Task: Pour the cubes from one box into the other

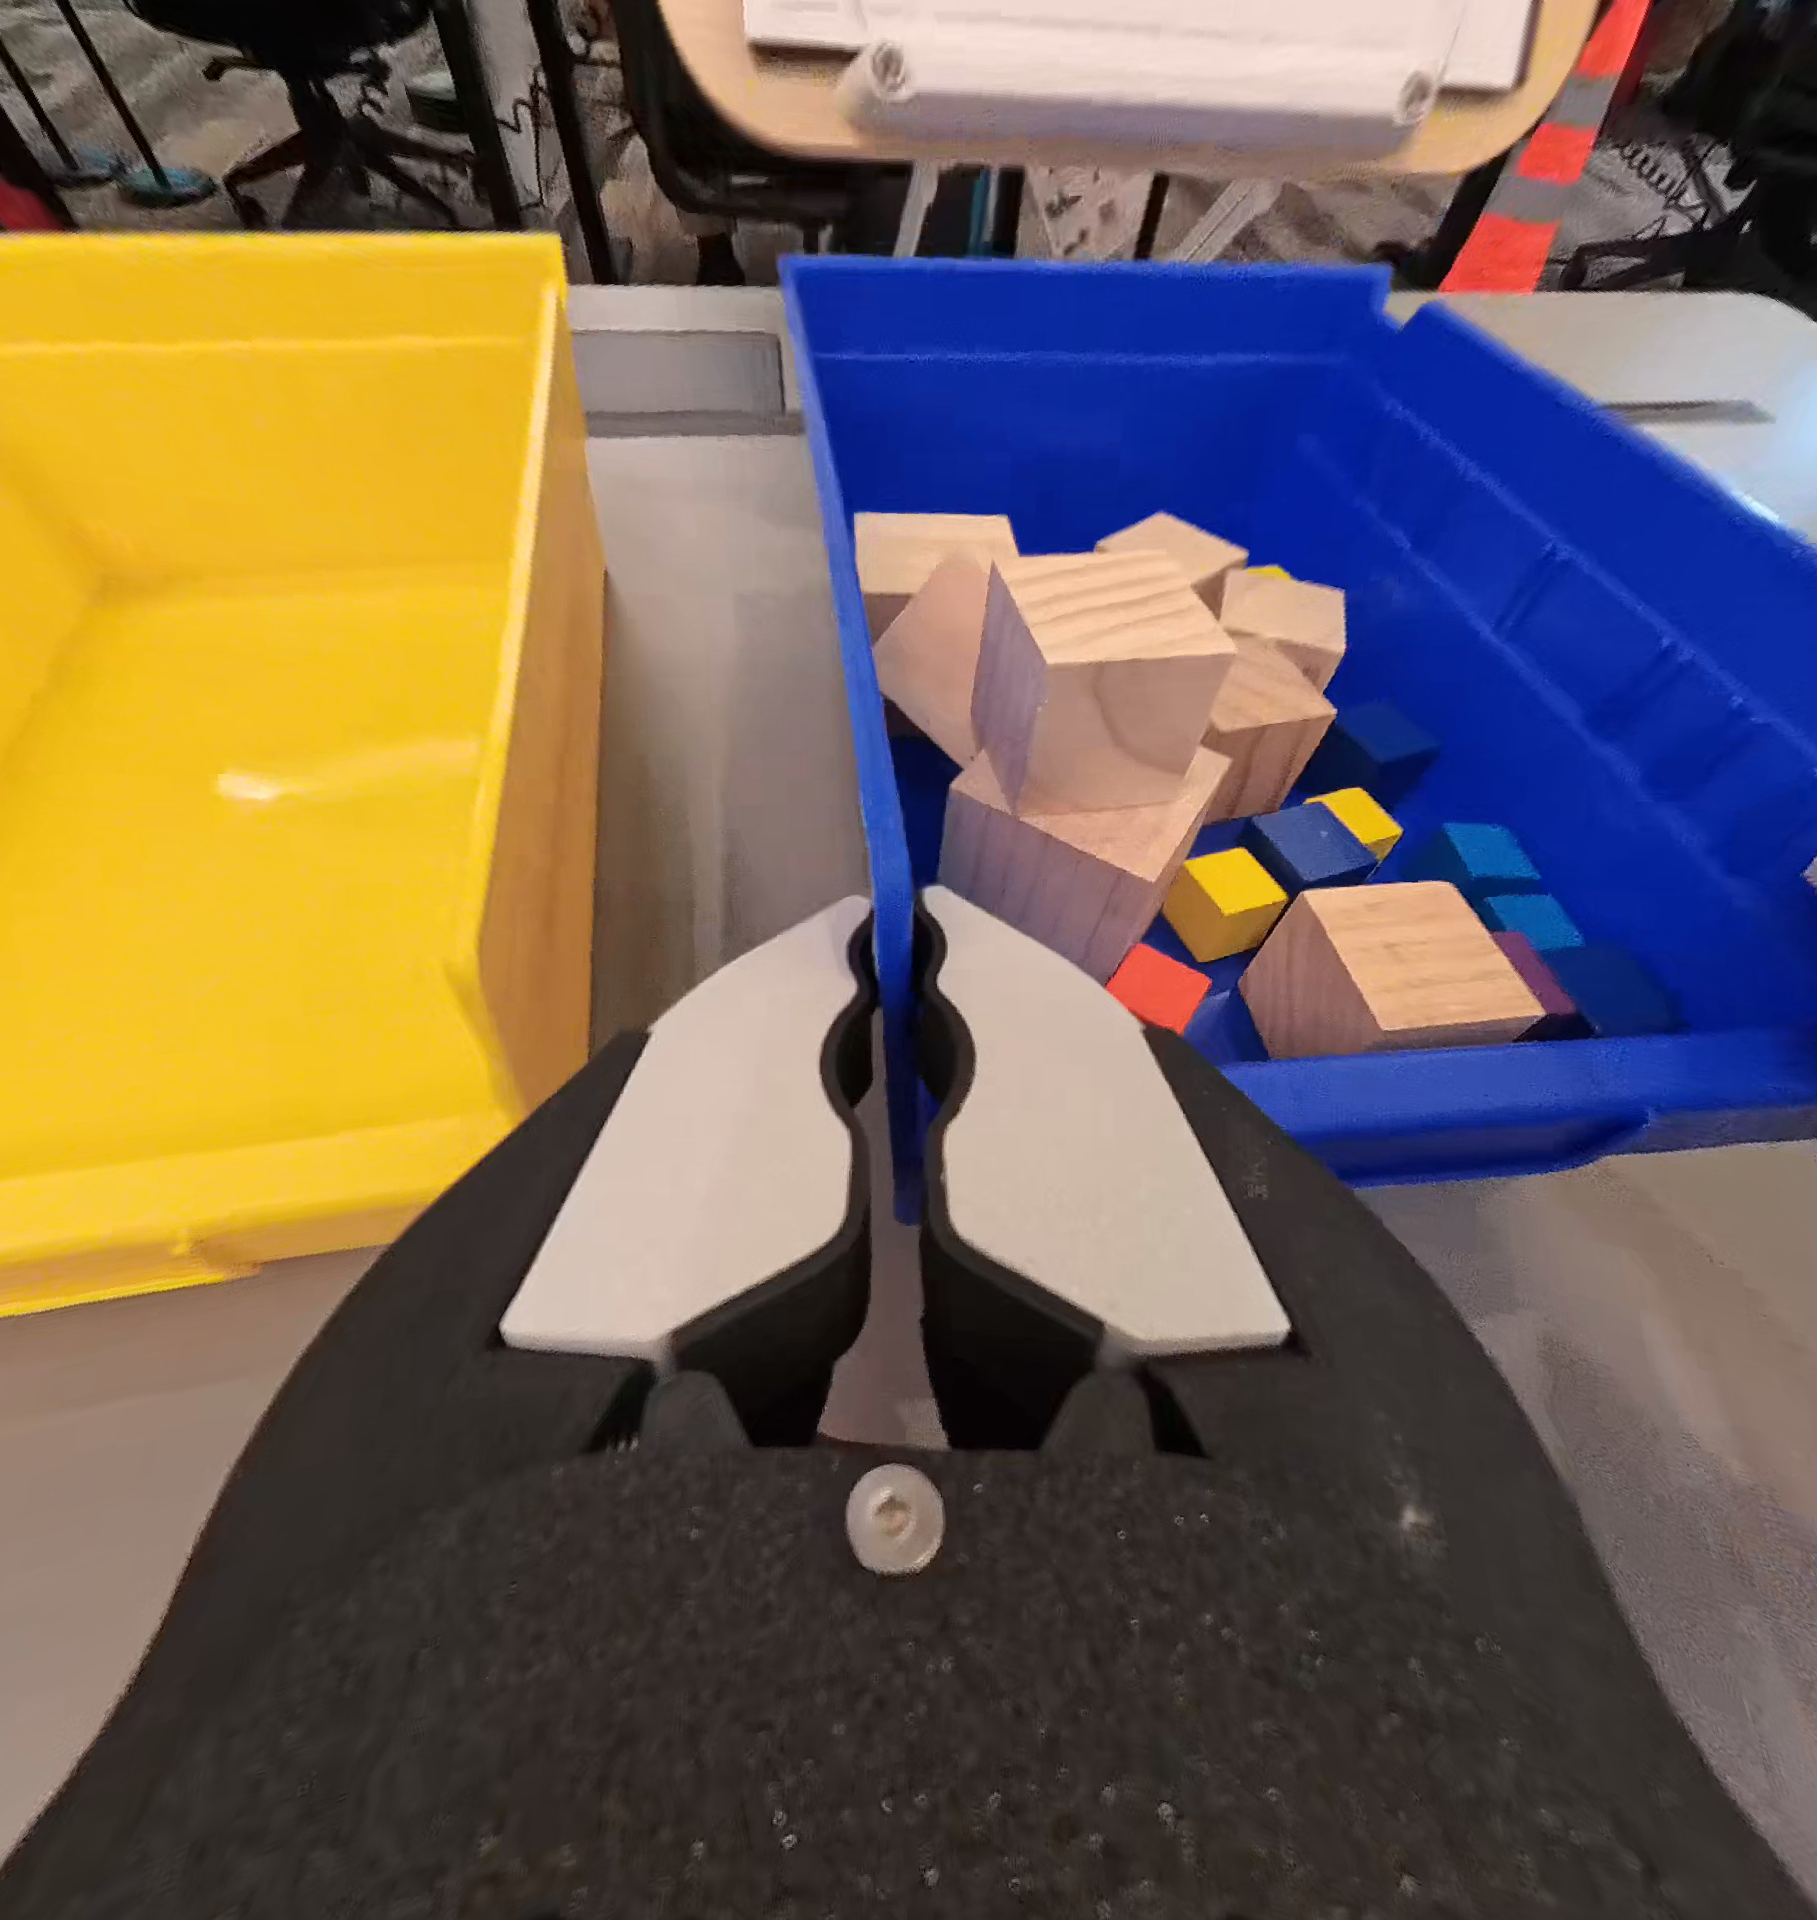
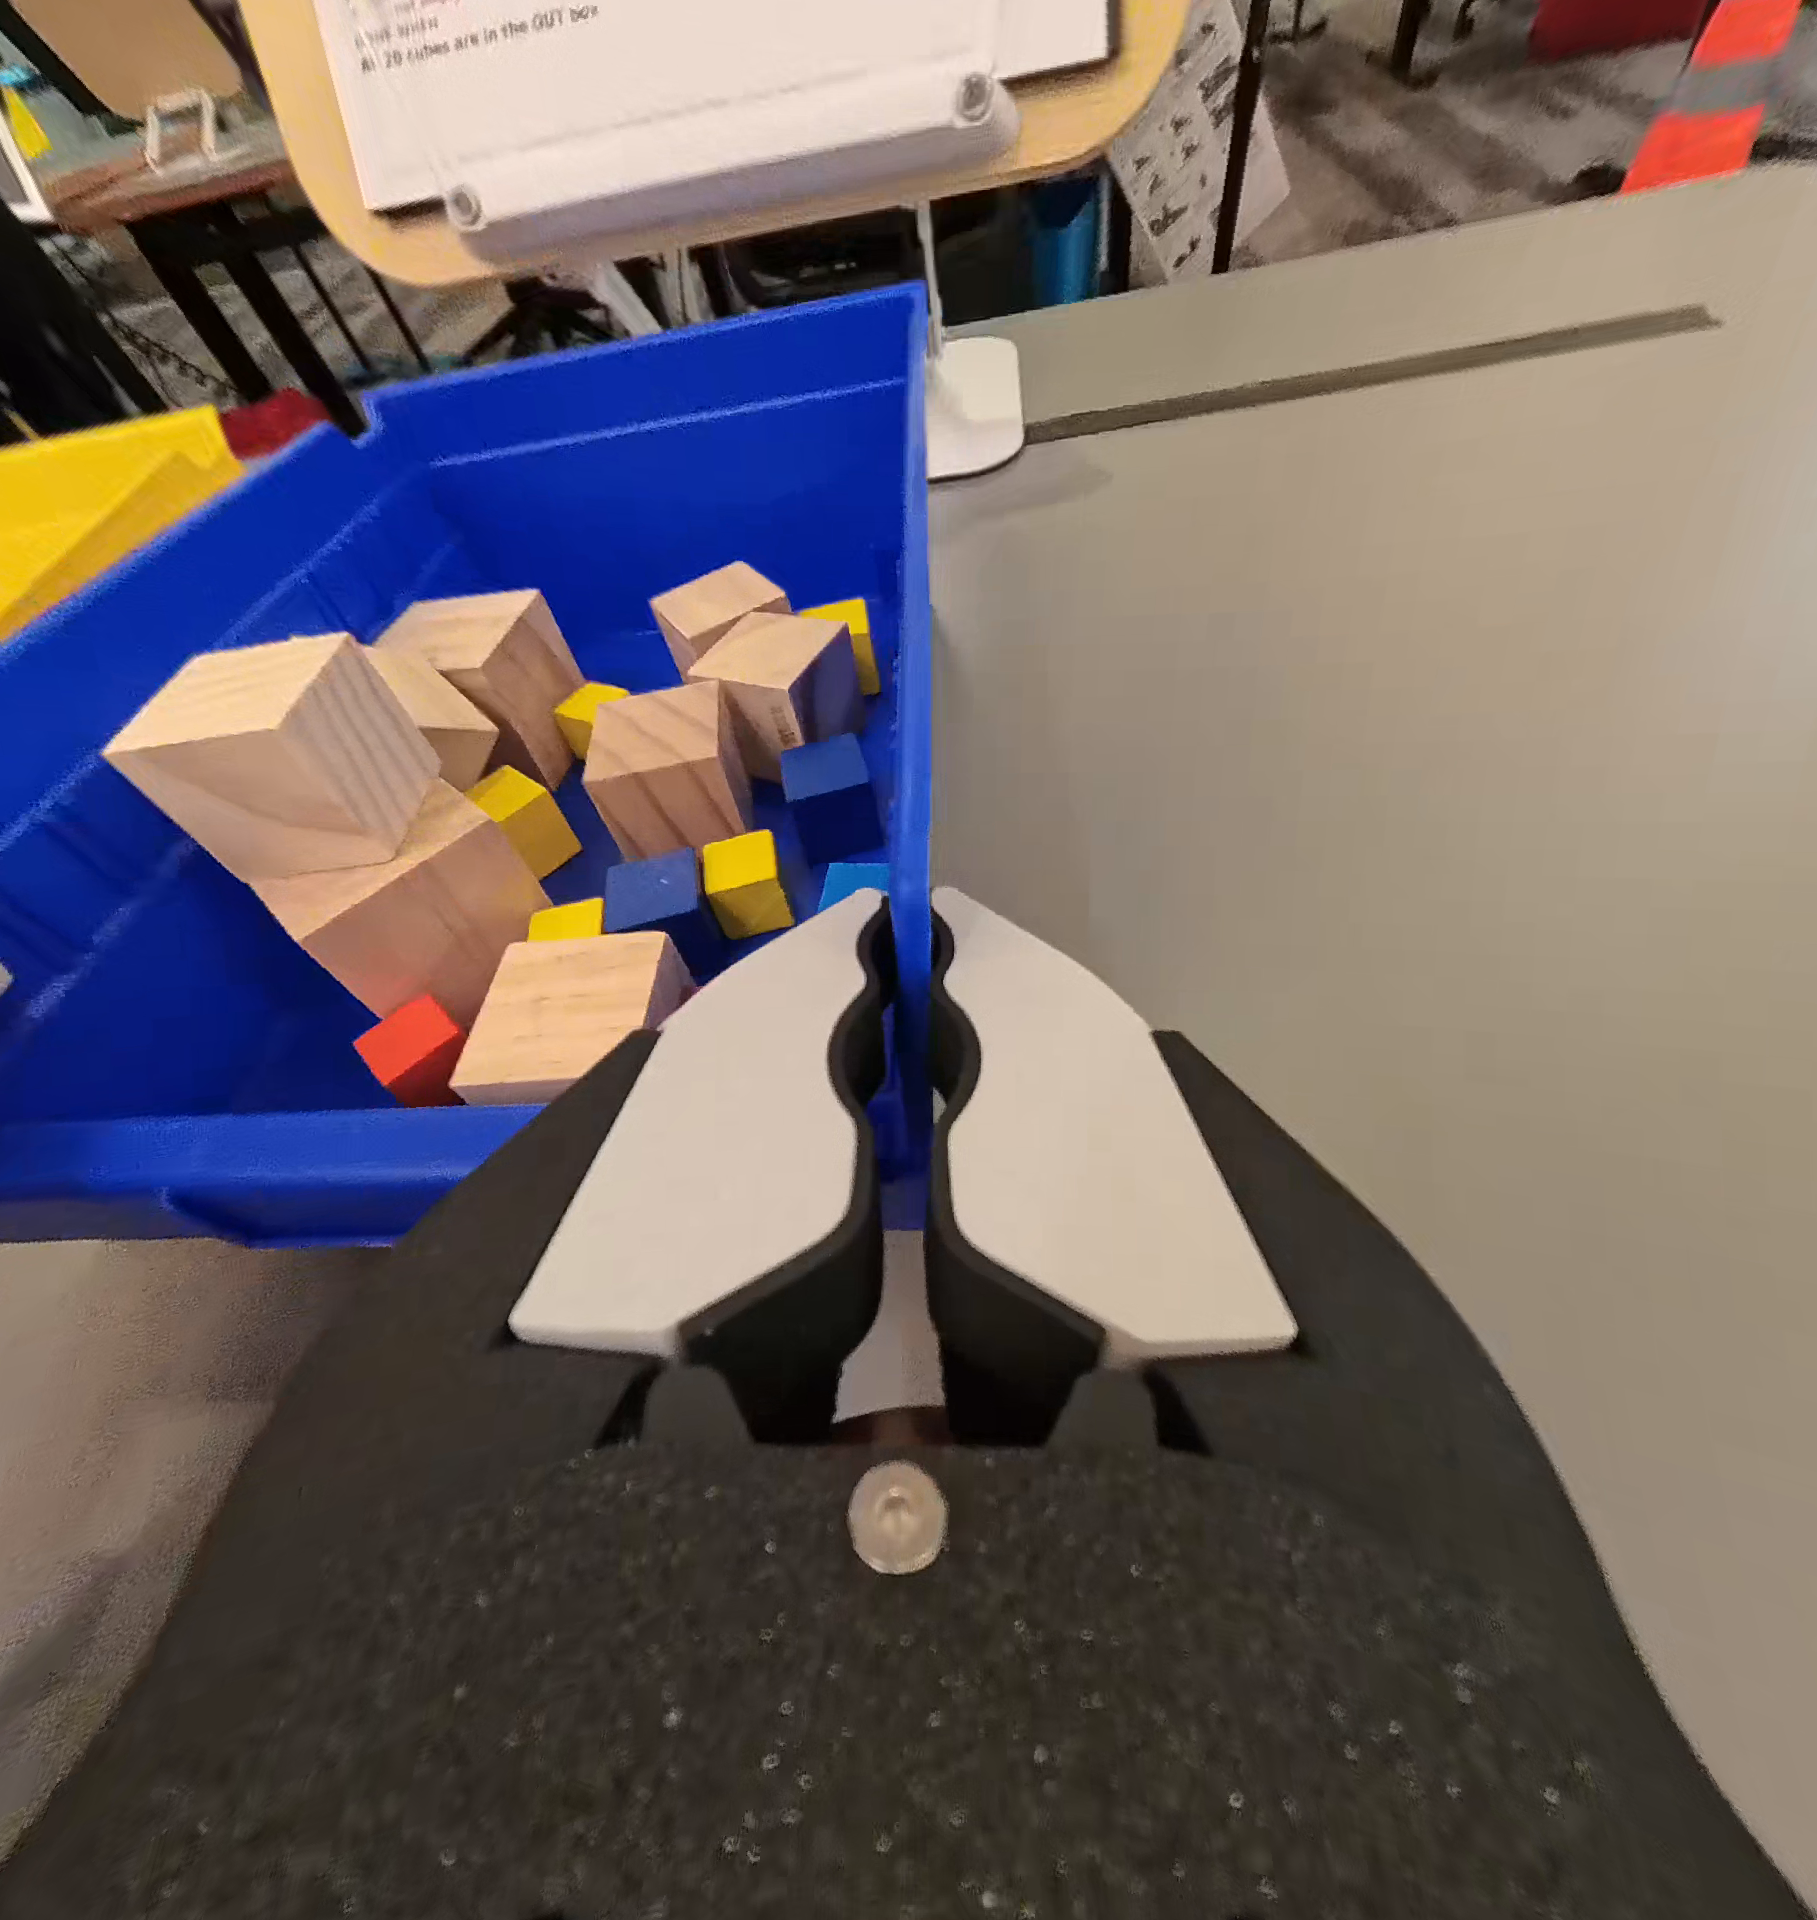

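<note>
A blue box (image 1: pixel 1091 416) holds several large plain wooden cubes (image 1: pixel 1101 675) and small painted cubes in yellow, blue, red and purple. It also shows in the right wrist view (image 2: pixel 655 468), with the wooden cubes (image 2: pixel 280 748) piled toward its left side. My left gripper (image 1: pixel 896 914) is shut on the box's left wall. My right gripper (image 2: pixel 909 904) is shut on its right wall. An empty yellow box (image 1: pixel 260 727) stands just left of the blue one; its corner shows in the right wrist view (image 2: pixel 62 509).
Both boxes rest on a grey table (image 2: pixel 1403 831). A sign on a wooden board (image 2: pixel 696 114) stands behind the blue box on a white base (image 2: pixel 971 410). Chairs and clutter lie beyond the table's far edge.
</note>
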Tool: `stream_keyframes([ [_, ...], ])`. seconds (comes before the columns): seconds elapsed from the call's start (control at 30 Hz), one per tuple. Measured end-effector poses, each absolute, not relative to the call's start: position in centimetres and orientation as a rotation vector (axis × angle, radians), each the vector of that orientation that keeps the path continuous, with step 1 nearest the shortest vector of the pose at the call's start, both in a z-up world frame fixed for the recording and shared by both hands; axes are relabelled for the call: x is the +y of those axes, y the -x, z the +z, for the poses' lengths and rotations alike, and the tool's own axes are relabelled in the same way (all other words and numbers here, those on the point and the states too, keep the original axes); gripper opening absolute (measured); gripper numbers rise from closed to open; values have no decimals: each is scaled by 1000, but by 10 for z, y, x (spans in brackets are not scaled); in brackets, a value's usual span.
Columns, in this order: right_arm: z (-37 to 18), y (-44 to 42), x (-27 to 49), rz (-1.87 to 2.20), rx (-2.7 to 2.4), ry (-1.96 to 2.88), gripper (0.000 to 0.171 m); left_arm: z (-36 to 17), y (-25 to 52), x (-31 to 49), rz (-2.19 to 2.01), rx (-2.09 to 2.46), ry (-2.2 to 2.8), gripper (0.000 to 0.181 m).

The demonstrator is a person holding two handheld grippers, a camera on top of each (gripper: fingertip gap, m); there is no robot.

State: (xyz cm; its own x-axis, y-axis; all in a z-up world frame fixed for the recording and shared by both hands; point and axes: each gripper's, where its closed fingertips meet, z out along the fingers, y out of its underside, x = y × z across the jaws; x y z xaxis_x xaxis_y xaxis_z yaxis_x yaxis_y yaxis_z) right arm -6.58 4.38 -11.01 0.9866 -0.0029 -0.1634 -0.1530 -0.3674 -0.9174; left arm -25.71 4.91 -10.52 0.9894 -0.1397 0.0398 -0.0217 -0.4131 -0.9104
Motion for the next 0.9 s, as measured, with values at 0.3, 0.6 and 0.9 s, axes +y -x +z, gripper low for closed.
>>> stream_keyframes([
  [0.3,-133,88,35,274,-18,2023,30,-121,261,41,-327,138,1973,25],
  [0.6,-104,78,-14,229,-192,1893,43,-117,404,-39,-107,73,2010,61],
  [0.9,-110,191,-46,348,-541,1887,43,-120,522,26,-166,-79,2021,65],
])
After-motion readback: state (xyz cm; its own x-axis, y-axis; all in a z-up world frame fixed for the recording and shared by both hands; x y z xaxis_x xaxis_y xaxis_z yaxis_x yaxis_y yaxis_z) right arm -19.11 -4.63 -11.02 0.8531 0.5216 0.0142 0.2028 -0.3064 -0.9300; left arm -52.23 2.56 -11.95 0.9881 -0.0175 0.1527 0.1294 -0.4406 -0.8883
